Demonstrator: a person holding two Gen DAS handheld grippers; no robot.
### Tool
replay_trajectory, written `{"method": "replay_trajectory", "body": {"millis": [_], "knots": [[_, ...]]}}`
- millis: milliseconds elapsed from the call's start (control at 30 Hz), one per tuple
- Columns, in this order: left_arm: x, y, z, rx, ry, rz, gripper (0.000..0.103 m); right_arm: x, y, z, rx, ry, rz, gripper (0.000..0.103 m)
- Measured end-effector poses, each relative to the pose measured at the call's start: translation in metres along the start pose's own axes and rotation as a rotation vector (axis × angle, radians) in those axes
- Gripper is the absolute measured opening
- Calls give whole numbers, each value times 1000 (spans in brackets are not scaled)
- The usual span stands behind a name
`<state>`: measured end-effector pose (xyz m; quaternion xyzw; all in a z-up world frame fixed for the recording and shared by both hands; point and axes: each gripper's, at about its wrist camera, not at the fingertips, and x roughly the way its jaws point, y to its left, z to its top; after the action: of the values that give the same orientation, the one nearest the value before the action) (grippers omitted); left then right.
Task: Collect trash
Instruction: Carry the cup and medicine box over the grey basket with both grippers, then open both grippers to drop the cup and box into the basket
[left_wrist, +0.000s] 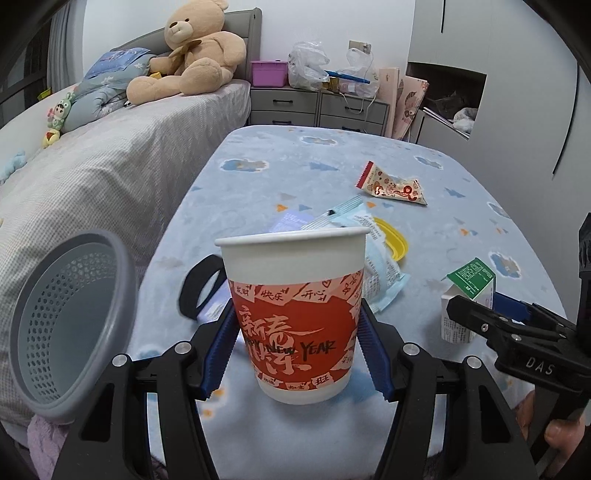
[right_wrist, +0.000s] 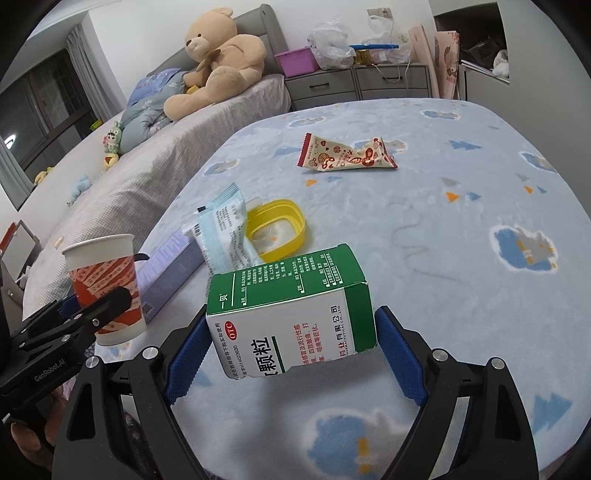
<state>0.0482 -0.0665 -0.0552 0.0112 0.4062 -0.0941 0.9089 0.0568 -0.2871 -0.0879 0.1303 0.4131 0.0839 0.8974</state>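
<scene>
The left hand-held gripper is closed on a paper cup, its blue pads pressing both sides of the cup, which stands upright and looks lifted a little above the table. The right hand-held gripper has its jaws wide around a green and white medicine box; the box looks raised and tilted, so it seems to be gripped across its width. A grey basket hangs at the left edge of the table, beside the bed, and its inside looks empty, so the collecting seems to be at its beginning. Left on the table are a red snack wrapper, a pale blue packet, a yellow lid and a purple box. The basket is near the cup, with free room between them; the far half of the table is open.
</scene>
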Motion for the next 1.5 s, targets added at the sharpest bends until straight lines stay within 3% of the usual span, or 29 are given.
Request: {"method": "replay_trajectory", "body": {"millis": [267, 700, 1033, 1500], "knots": [[-26, 60, -14, -69, -23, 41, 60, -3, 47, -11, -26, 16, 33, 84], [-55, 187, -21, -186, -38, 204, 60, 31, 189, 4, -204, 41, 215, 84], [-53, 253, -25, -251, -24, 288, 60, 73, 279, 16, -321, 95, 324, 84], [-29, 295, -29, -292, 26, 298, 60, 114, 320, 15, -384, 161, 326, 85]]}}
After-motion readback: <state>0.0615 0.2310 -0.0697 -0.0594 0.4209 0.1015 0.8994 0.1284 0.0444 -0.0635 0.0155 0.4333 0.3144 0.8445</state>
